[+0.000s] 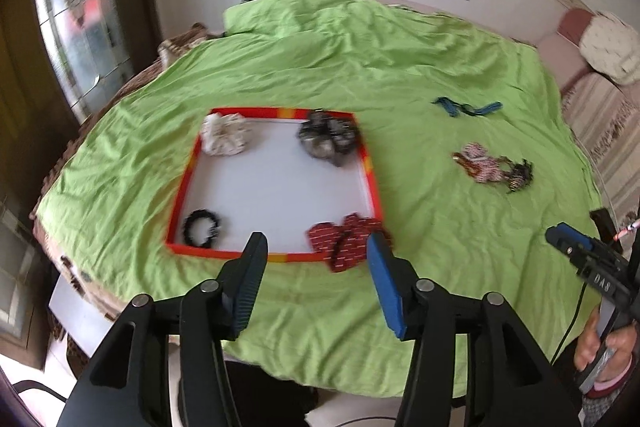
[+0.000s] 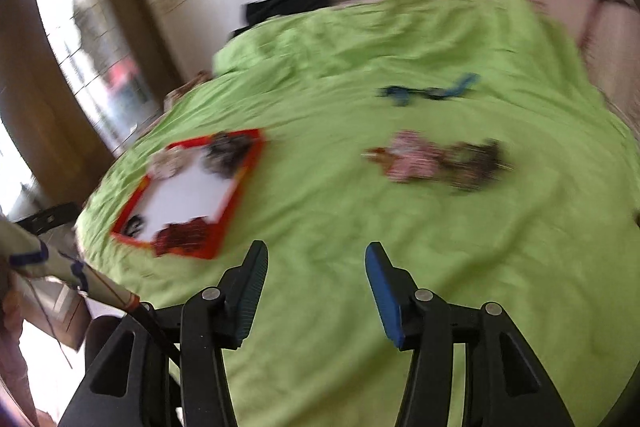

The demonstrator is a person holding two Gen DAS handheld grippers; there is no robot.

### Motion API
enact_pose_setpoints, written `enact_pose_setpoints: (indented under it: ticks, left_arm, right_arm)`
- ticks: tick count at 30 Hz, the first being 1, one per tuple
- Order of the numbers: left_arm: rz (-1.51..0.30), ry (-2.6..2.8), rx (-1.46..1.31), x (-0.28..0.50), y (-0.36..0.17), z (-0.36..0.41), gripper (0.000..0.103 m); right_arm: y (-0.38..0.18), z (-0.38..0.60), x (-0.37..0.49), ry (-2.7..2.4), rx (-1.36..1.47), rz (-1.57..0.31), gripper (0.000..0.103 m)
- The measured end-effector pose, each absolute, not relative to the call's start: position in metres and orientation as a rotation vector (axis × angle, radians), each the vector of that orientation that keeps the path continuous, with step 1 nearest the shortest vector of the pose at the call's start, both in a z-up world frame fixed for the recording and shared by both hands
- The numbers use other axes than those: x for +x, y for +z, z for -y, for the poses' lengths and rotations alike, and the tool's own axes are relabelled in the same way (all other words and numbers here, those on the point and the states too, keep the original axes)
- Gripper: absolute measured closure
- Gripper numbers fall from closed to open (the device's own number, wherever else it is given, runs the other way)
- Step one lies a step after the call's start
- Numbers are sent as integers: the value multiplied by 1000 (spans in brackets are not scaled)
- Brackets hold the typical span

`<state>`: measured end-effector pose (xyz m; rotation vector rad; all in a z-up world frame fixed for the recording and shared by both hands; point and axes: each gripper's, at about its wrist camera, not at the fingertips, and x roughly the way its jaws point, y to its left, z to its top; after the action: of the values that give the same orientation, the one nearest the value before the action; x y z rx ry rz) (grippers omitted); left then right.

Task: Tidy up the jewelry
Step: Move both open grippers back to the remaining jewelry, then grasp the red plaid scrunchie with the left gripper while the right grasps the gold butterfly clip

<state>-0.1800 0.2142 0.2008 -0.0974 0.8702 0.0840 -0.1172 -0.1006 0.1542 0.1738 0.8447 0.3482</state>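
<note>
Here the red scrunchie (image 1: 346,241) lies just beyond the wide-apart left tool (image 1: 316,247).

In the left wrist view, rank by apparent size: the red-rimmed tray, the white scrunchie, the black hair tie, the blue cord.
1. Red-rimmed tray, clearly largest.
2. White scrunchie and blue cord: unsure; the cord is longer but thin and farther away.
3. Black hair tie, smallest, though nearest the camera.

Left tongs (image 1: 316,247) spread wide, holding nothing; right tongs (image 2: 316,257) likewise, both angled downward.
</note>
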Motion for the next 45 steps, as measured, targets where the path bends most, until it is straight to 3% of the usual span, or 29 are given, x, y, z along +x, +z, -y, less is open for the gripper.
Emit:
enact_pose_setpoints:
  ticks: [12, 19, 32, 35, 39, 40, 42, 43, 44, 45]
  left_arm:
    - [-993, -140, -19, -114, 149, -94, 51]
    - [-959, -257, 114, -58, 126, -16, 51]
    - [-1004, -346, 97, 55, 76, 43, 52]
    - [-1018, -374, 118, 70, 63, 58, 52]
    - [-1040, -375, 115, 84, 49, 69, 52]
    - [-1045, -370, 112, 86, 46, 70, 54]
    - [-1066, -348, 110, 89, 41, 70, 81]
    - [-1084, -337, 105, 89, 38, 69, 93]
    - [-1090, -334, 88, 89, 37, 67, 94]
    - [-1088, -333, 66, 86, 39, 64, 94]
  right_arm:
    - [109, 248, -103, 83, 369, -860, 48]
    - [88, 254, -64, 116, 438, -856, 48]
    - [52, 255, 39, 236, 639, -848, 47]
    - [43, 255, 52, 258, 661, -863, 40]
    - [41, 253, 63, 284, 667, -861, 37]
    - [40, 251, 65, 288, 663, -861, 37]
    - [39, 247, 68, 291, 636, -871, 38]
    - [38, 246, 69, 294, 627, -879, 50]
    - [36, 247, 70, 300, 624, -886, 73]
    - [34, 246, 71, 320, 632, -904, 81]
